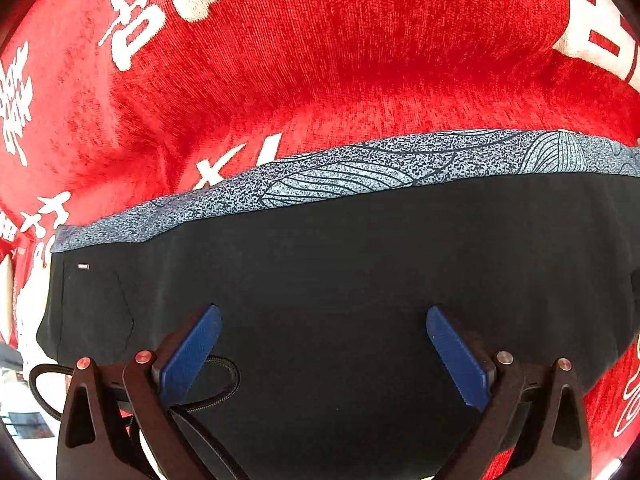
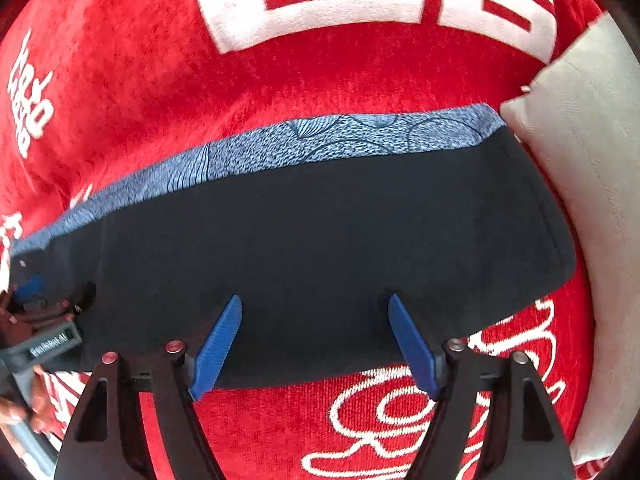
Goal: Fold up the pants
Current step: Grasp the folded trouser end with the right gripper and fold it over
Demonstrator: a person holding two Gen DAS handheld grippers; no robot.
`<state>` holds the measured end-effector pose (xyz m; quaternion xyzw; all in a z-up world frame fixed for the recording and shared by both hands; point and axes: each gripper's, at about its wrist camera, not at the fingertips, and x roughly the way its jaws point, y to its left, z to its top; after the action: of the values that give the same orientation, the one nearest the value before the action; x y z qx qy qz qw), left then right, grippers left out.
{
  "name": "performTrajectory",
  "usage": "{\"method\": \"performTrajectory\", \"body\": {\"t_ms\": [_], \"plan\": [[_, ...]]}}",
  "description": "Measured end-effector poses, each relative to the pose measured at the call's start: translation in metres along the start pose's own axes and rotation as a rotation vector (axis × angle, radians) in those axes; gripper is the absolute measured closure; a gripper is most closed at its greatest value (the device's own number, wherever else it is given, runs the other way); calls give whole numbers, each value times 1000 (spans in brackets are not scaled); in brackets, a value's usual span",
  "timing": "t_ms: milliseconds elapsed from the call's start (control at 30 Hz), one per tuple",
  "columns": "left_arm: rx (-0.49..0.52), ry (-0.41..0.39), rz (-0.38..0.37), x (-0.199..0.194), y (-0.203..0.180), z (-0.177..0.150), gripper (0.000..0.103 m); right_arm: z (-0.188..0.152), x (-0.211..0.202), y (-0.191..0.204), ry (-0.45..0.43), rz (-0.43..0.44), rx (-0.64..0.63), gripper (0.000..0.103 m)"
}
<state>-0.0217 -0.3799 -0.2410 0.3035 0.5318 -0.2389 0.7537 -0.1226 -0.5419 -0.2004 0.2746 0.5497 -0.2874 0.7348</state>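
The pants (image 1: 340,264) are black with a blue-grey patterned band (image 1: 340,172) along the far edge. They lie folded flat on a red cover with white lettering (image 1: 320,60). My left gripper (image 1: 323,316) is open over the black cloth, holding nothing. In the right wrist view the same pants (image 2: 320,240) lie across the middle, with the band (image 2: 320,140) at the far side. My right gripper (image 2: 315,304) is open above the near edge of the pants, empty. The left gripper (image 2: 36,320) shows at the far left of that view, over the pants' left end.
A pale grey cushion (image 2: 592,200) lies at the right, touching the pants' right end. The red lettered cover (image 2: 120,80) spreads around the pants on all sides. A black cable (image 1: 216,384) loops by the left gripper's left finger.
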Motion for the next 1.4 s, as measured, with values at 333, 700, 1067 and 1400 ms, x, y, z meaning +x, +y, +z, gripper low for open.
{"method": "performTrajectory", "body": {"t_ms": [333, 700, 1067, 1400], "plan": [[26, 29, 7, 5, 4, 12, 0, -26, -30, -54, -24, 233, 362, 24], [114, 2, -43, -41, -48, 33, 0, -92, -33, -135, -93, 463, 747, 24], [217, 0, -51, -37, -119, 23, 0, -96, -22, -172, -215, 617, 891, 24], [216, -11, -50, -37, -122, 21, 0, -69, -13, -178, -326, 677, 859, 24]]}}
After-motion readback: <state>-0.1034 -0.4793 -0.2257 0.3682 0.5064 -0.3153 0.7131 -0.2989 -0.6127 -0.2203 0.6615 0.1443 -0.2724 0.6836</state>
